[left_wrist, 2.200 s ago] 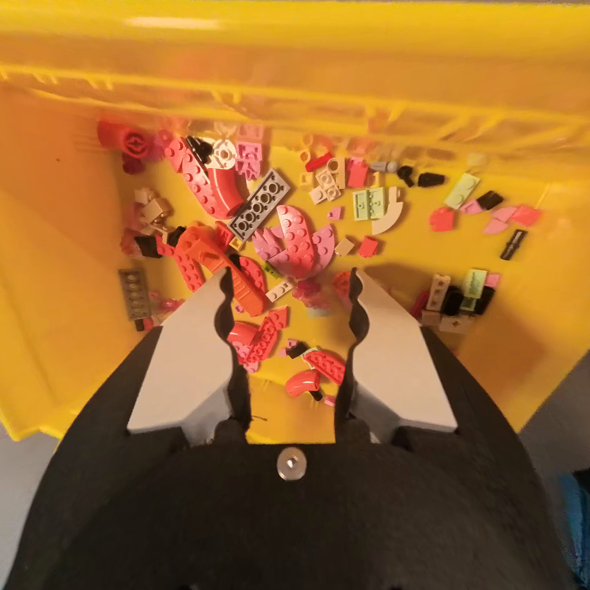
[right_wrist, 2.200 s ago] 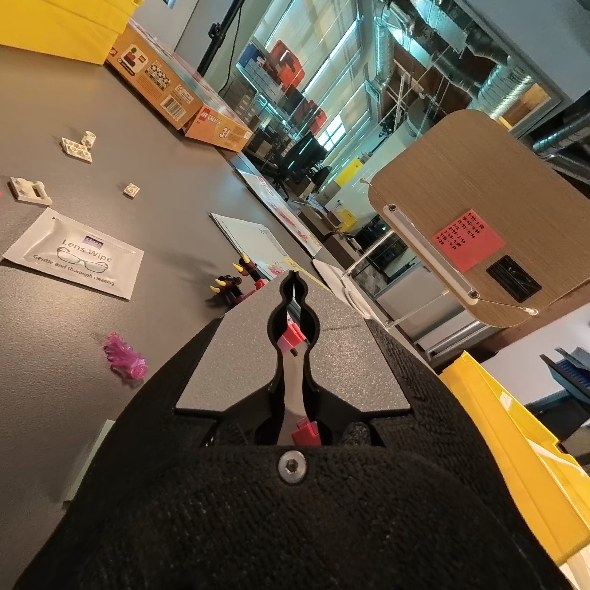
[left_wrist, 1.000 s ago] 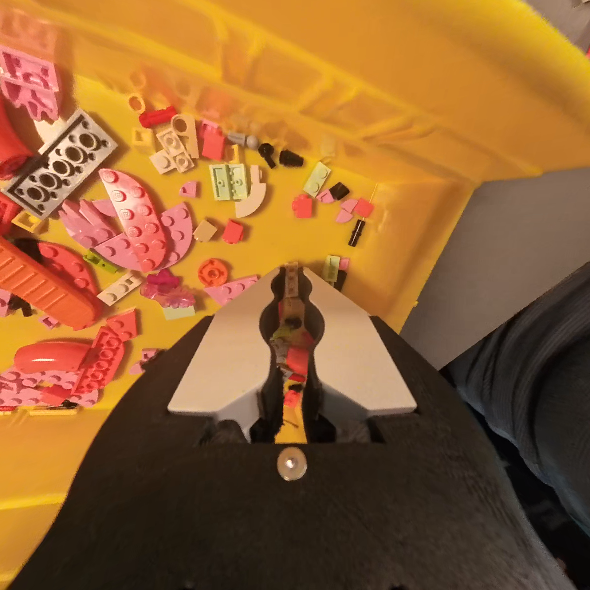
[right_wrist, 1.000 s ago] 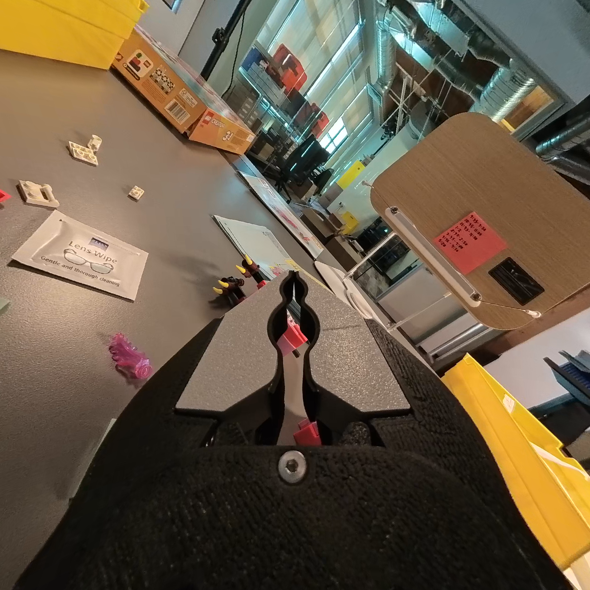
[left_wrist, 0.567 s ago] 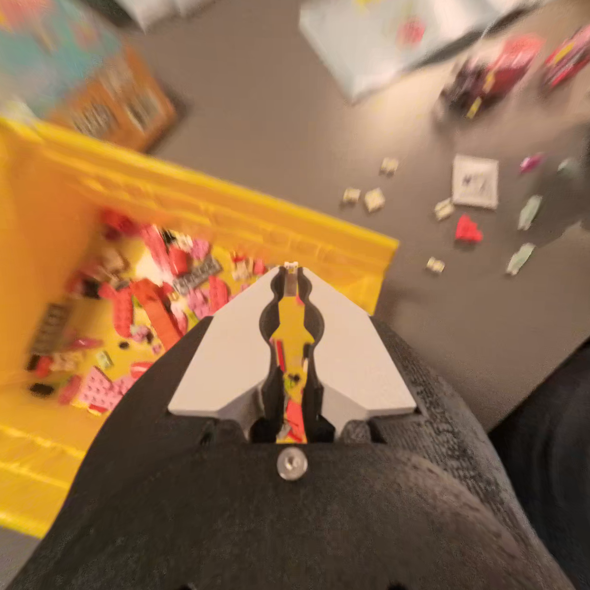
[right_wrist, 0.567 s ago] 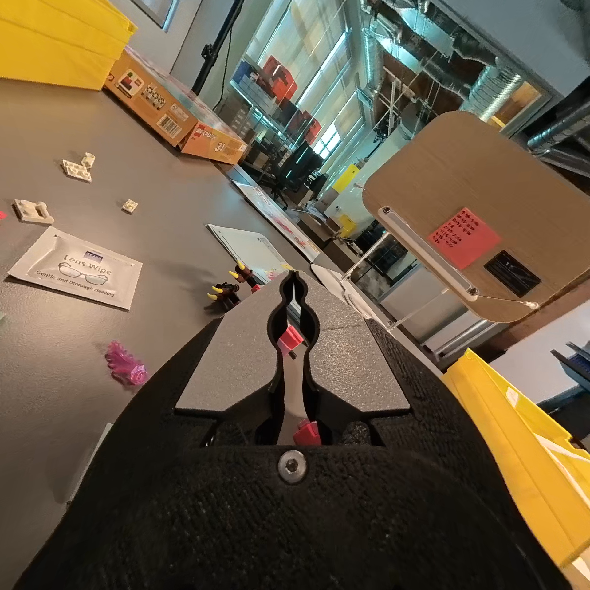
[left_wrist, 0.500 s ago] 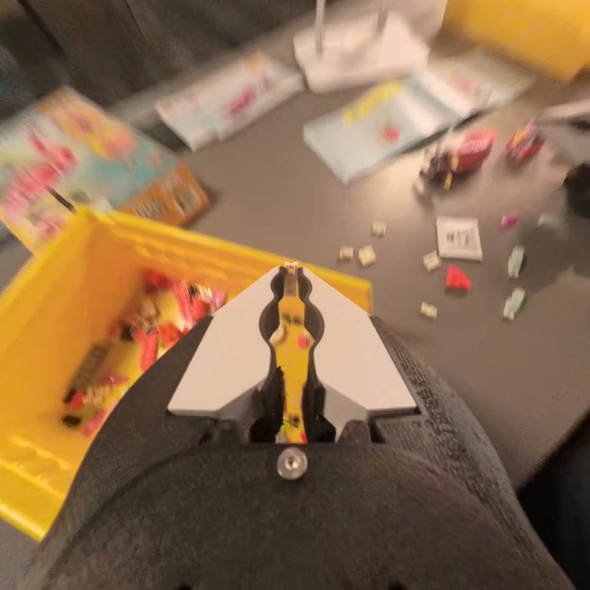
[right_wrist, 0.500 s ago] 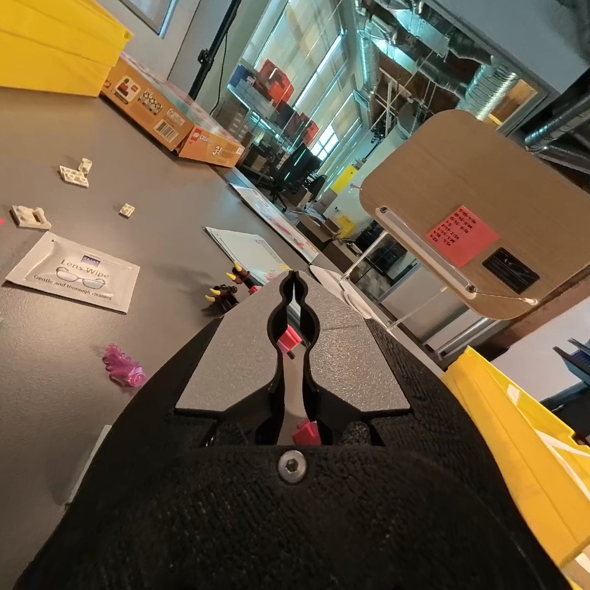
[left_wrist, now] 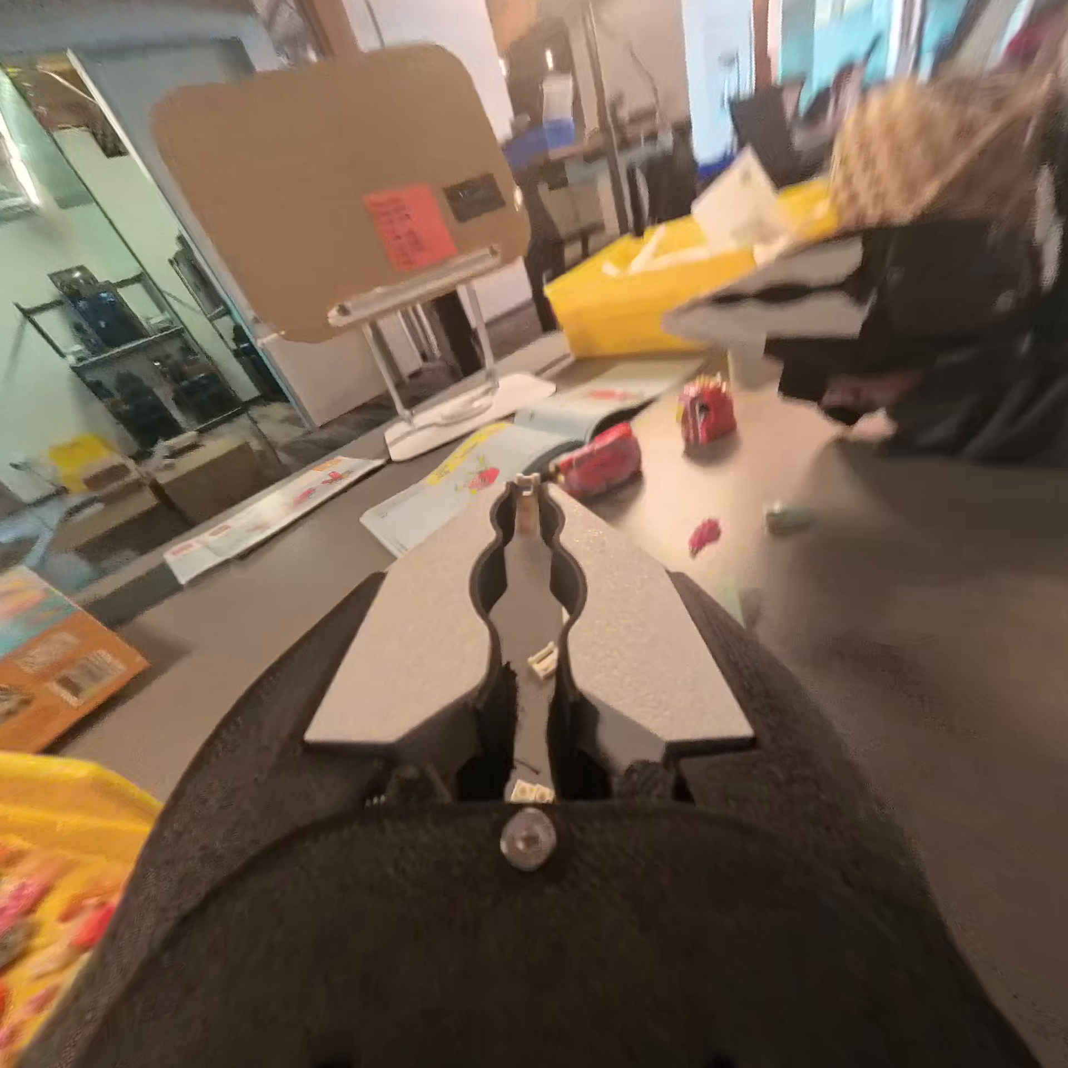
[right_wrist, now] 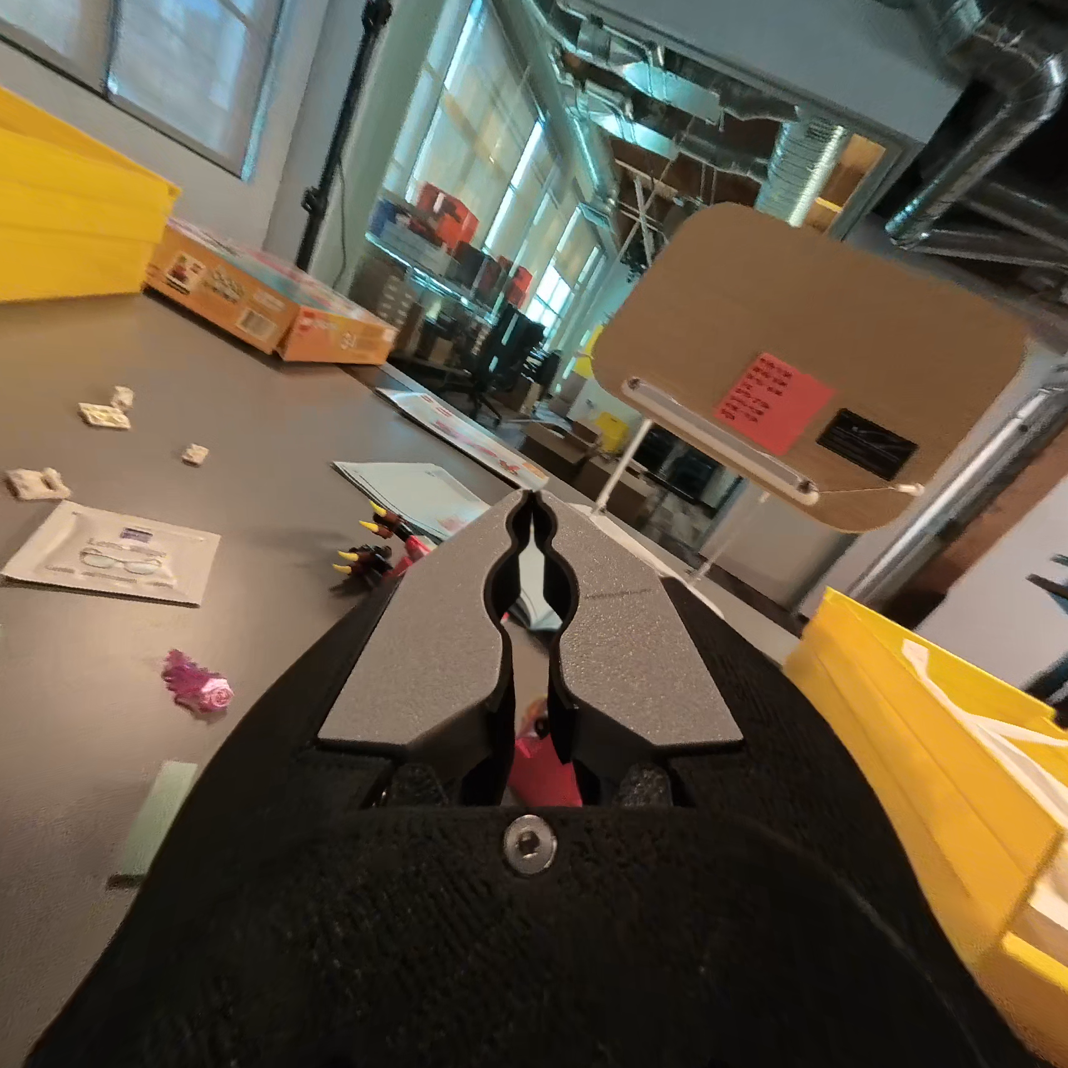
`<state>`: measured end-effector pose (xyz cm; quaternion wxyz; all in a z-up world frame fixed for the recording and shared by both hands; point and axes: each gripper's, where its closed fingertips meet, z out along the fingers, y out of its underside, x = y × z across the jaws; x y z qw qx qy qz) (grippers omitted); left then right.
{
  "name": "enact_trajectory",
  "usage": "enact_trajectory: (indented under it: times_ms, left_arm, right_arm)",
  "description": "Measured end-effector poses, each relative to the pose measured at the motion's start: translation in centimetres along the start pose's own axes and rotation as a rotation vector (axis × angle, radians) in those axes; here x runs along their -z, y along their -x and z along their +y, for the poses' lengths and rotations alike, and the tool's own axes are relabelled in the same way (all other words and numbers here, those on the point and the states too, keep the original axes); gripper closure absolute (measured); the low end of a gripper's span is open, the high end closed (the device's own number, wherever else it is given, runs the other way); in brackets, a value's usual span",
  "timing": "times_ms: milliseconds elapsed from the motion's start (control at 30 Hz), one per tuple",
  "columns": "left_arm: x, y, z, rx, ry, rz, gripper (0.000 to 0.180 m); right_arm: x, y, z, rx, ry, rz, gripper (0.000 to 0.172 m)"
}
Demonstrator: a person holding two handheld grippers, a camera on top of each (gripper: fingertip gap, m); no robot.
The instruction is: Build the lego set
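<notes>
Tan brick (left_wrist: 527,484), shown only in the left wrist view, is pinched at the left gripper (left_wrist: 527,491) fingertips, long axis along the fingers, above the grey table (left_wrist: 260,607); the right gripper (right_wrist: 530,496) fingertips are pressed together, bare.

The left gripper (left_wrist: 527,482) pinches a small tan plastic brick piece (left_wrist: 526,501) at its fingertips, the piece standing upright and poking just past them above the grey table (left_wrist: 867,664). The right gripper (right_wrist: 530,494) has its fingertips closed together above the same table, a red and black spiked brick model (right_wrist: 378,555) just beside it.
</notes>
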<state>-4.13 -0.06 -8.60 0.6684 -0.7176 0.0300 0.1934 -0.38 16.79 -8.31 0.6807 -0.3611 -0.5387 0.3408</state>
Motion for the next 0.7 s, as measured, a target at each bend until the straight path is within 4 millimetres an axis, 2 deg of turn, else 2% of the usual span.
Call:
enact_trajectory:
  times_ms: [100, 267, 333, 433, 467, 533, 600, 700]
  left_arm:
    - [-0.4, -1.3, 0.4, -0.229, 0.038, -0.029, 0.174]
    - [-1.4, -3.9, 1.9, -0.552, 0.121, -0.017, 0.174]
    - [-1.6, -5.1, 1.9, -0.641, 0.116, -0.001, 0.174]
    - [-1.5, -6.5, 1.4, -0.726, 0.065, 0.019, 0.174]
    - [-1.3, -7.3, 1.0, -0.708, 0.022, 0.056, 0.174]
    - [-0.6, -9.3, -0.2, -0.538, -0.07, 0.213, 0.174]
    - [-0.2, -10.1, -1.6, -0.236, -0.118, 0.376, 0.174]
    - [-0.4, -9.6, -4.3, 0.251, -0.216, 0.574, 0.174]
  right_arm:
    - [0.4, 1.6, -1.7, -0.043, -0.086, -0.11, 0.172]
    - [2.6, 8.5, -5.2, -0.157, -0.21, -0.528, 0.172]
    - [3.5, 10.6, -5.7, -0.194, -0.213, -0.663, 0.172]
    - [4.2, 11.8, -6.1, -0.261, -0.208, -0.774, 0.165]
    - [4.4, 11.8, -6.4, -0.308, -0.216, -0.804, 0.161]
    - [4.7, 11.6, -6.9, -0.396, -0.225, -0.855, 0.148]
    - [5.0, 11.4, -7.5, -0.435, -0.256, -0.88, 0.144]
    - [5.7, 10.2, -9.1, -0.608, -0.33, -0.946, 0.145]
